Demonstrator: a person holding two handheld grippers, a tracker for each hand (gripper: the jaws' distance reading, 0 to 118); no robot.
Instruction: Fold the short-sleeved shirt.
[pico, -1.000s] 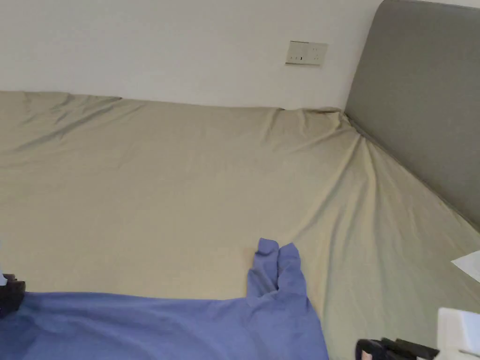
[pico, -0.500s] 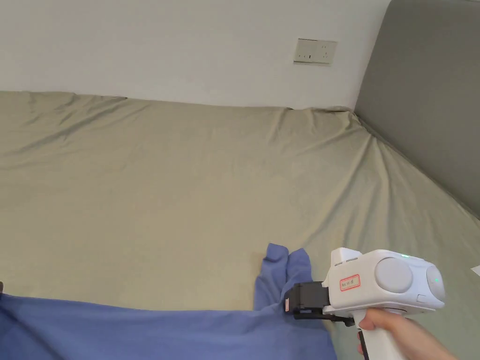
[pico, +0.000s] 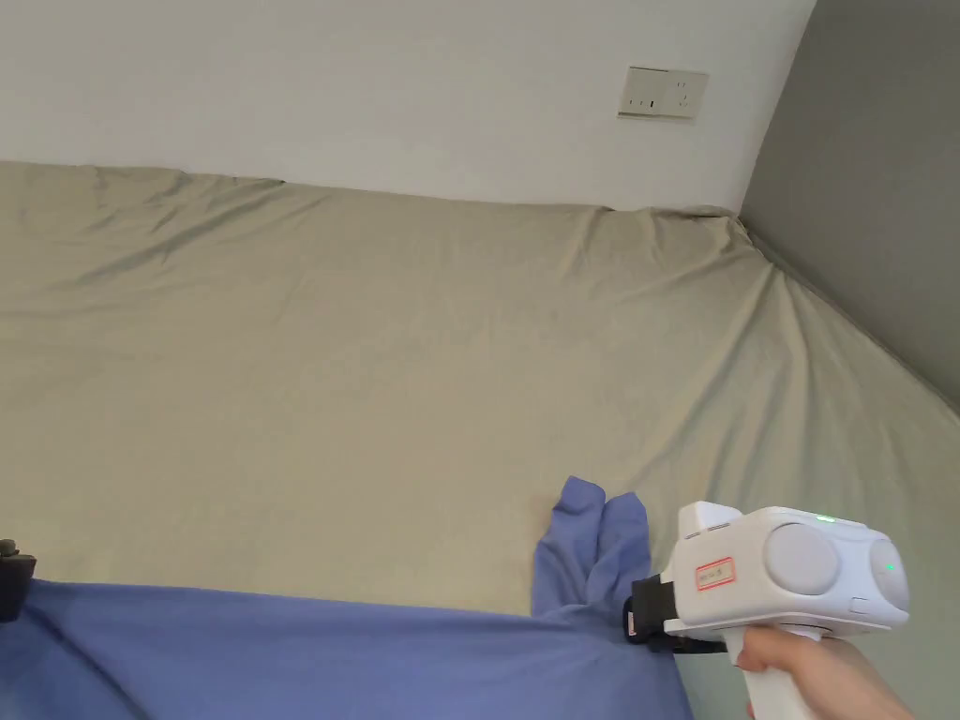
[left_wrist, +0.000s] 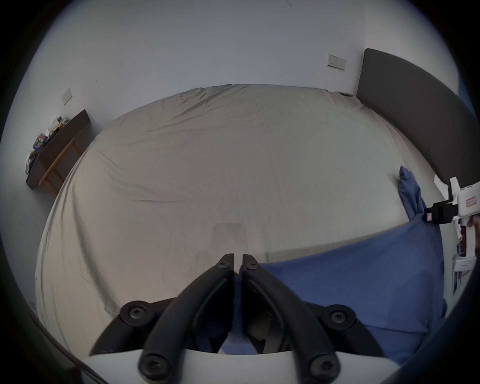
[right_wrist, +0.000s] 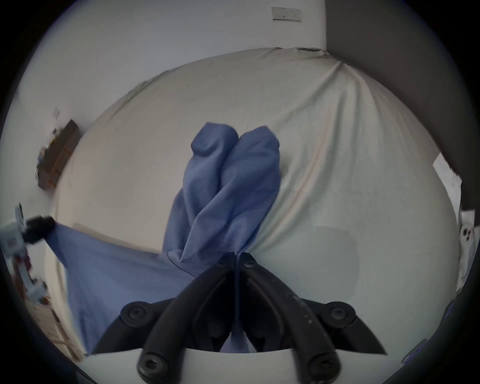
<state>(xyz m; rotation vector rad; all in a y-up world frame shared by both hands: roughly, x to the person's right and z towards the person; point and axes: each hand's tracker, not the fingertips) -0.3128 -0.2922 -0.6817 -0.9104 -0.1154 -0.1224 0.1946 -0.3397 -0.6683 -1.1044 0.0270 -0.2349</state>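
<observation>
Two claws were seen gripping the blue shirt (pico: 328, 656) along its far edge, the cloth stretched between them over the near part of the bed (pico: 375, 375). The left claw (left_wrist: 238, 263) was closed on one corner of the shirt, its jaws nearly touching with cloth running back between them. The right claw (right_wrist: 235, 256) was clamped on the other corner, just beside the bunched sleeve (right_wrist: 228, 181), which lay crumpled on the sheet beyond it. The step in hand was judged to be spreading the shirt flat; it would be done best if both corners were kept level and taut and the sleeve was smoothed out before any fold was made. Beyond the shirt the sheet was bare and only creased, so nothing was seen to block the way. Farther off were the headboard (pico: 872, 187), a wall socket (pico: 663, 94) and a dark side shelf (left_wrist: 57, 148).
</observation>
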